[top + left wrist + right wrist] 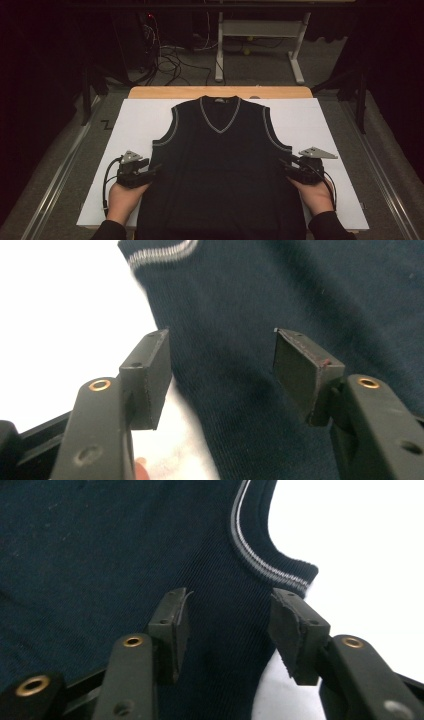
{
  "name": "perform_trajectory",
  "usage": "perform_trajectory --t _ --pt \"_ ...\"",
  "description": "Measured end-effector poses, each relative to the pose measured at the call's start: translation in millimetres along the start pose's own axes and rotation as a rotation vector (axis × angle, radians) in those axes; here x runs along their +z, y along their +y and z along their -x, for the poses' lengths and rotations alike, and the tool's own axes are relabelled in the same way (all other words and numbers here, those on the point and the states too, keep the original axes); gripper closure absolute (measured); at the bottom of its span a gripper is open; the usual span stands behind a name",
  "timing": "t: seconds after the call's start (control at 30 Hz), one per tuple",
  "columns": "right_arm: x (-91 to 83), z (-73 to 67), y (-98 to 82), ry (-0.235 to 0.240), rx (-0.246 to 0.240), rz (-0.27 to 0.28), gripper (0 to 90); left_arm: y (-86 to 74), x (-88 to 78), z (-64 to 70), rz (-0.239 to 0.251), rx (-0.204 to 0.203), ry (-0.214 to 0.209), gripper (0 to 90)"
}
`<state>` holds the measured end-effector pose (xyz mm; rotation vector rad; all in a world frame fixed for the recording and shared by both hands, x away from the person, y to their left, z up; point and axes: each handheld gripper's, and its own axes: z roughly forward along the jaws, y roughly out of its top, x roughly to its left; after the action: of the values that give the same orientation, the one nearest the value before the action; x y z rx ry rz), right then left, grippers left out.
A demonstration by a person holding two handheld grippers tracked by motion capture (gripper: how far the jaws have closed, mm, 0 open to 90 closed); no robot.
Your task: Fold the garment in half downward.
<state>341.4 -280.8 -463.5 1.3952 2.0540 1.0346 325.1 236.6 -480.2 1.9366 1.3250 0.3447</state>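
Two grippers, both parted and empty, at the near sides of a dark sleeveless vest (220, 170). Nearest, in the high view: a hand behind each gripper, forearms coming in from the bottom edge. Left gripper (152, 171) at the vest's left side seam, below the armhole, jaws spread wide and pointing inward over the cloth edge. From the left gripper view: one jaw over the white sheet (60, 315), the other over the dark knit (280, 290), the seam edge running between them, nothing pinched yet. Right gripper (285, 167) mirrored at the opposite seam, likewise wide open; from the right gripper view, one jaw above the knit (100, 540), the other near the edge where cloth meets the white sheet, just below the grey-striped armhole trim (260, 562). Whether touching the fabric or hovering just above: cannot tell. Farther off: vest flat and face up on the white sheet (320, 125) covering the bench (150, 92), hem toward the person, V-neck (220, 117) away, no fold or crease visible. Judged from this: folding barely begun, only the approach to both side seams made; both grasps, every fold and the final smoothing left to do.
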Motion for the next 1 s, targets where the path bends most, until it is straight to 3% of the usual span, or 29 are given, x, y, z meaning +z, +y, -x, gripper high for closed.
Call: perform_trajectory --t 0.13,0.3,0.47,0.6,0.63,0.73,0.9,1.0 --pt "1.0 -3.8 -2.5 0.013 -0.008 -0.043 53.6 -0.6 3.0 1.6 -0.026 0.011 -0.001 38.6" --pt "4.3 -10.1 -4.7 -0.009 -0.036 -0.084 53.9 -1.2 3.8 3.9 -0.033 0.037 -0.001 38.3" --pt "3.9 -14.2 -5.8 -0.011 -0.071 -0.096 65.3 -1.8 4.0 8.9 -0.046 0.069 0.022 42.6" --pt "3.0 -16.5 -6.9 0.007 -0.101 -0.097 84.2 -2.6 2.8 8.5 -0.046 0.072 0.000 59.4" --pt "3.0 -16.5 -6.9 0.007 -0.101 -0.097 84.2 -2.8 2.7 8.5 -0.046 0.075 -0.006 59.4" --pt "3.1 -16.7 -7.0 0.008 -0.111 -0.091 87.7 -2.7 2.9 9.9 -0.046 0.085 -0.041 75.5" --pt "-1.0 -15.3 -7.9 0.001 -0.109 -0.067 88.0 -2.4 0.2 11.7 -0.038 0.103 -0.026 79.0" --pt "-10.3 -11.5 -10.7 0.004 -0.104 -0.034 88.0 -4.2 -8.4 9.3 -0.003 0.088 -0.039 79.5"
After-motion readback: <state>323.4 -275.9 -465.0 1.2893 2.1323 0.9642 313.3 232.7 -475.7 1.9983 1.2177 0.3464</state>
